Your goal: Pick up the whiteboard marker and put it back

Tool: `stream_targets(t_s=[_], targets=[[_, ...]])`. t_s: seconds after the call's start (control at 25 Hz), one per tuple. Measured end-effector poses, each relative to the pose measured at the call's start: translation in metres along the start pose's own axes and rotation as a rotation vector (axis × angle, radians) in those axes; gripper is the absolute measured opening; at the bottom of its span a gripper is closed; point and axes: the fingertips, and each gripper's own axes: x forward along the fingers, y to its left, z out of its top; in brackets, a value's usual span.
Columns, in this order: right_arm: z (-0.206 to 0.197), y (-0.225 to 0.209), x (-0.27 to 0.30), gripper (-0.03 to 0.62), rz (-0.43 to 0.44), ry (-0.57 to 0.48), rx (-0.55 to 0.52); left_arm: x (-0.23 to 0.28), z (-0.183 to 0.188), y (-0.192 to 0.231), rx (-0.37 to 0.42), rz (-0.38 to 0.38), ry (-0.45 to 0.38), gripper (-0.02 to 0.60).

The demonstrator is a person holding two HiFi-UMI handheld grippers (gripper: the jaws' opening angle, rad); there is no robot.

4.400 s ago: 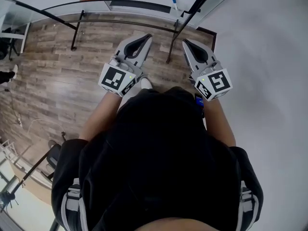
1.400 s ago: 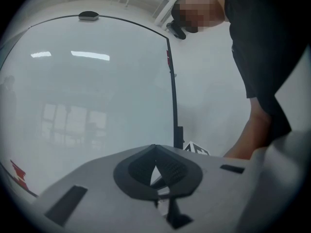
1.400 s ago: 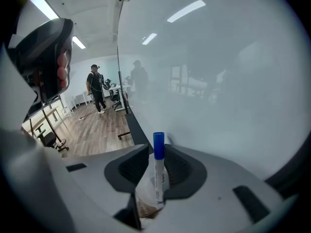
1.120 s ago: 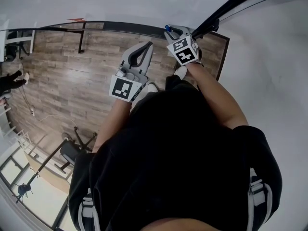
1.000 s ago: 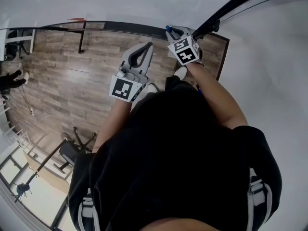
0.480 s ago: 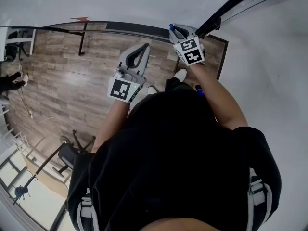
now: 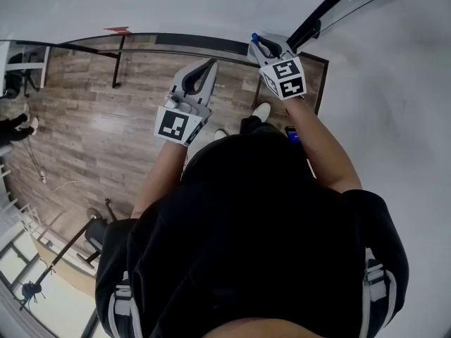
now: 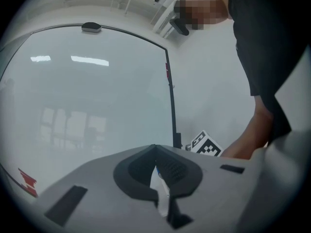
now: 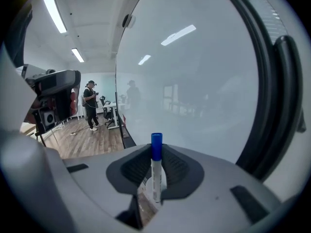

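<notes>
The whiteboard marker [image 9: 156,171] has a white body and a blue cap [image 9: 156,143]. It stands upright between the jaws of my right gripper [image 9: 156,154], which is shut on it. In the head view the right gripper [image 7: 265,46] is raised at the whiteboard's [image 7: 176,5] lower right corner, and the marker's blue cap [image 7: 254,39] sticks out past its tips. My left gripper [image 7: 211,63] hovers to the left over the floor with its jaw tips touching and nothing between them. The left gripper view shows the same shut tips [image 8: 155,148] facing the whiteboard [image 8: 87,106].
The whiteboard's black bottom rail [image 7: 197,43] and slanted side frame [image 7: 328,5] are close to the right gripper. Wood floor [image 7: 91,132] lies below. A person [image 9: 91,103] stands far off by desks. The right gripper's marker cube [image 8: 204,144] shows in the left gripper view.
My right gripper has risen with the marker, closer to the whiteboard's corner. The left gripper has drifted slightly upward in the head view, still shut.
</notes>
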Motion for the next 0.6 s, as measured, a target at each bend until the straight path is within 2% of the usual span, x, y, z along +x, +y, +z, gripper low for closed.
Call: stream_targets(t_s=[0.6], targets=[[0.061, 0.005, -0.068, 0.063, -0.044, -0.173, 0.051, 0.007, 0.016, -0.017, 0.014, -0.093, -0.037, 0.005]])
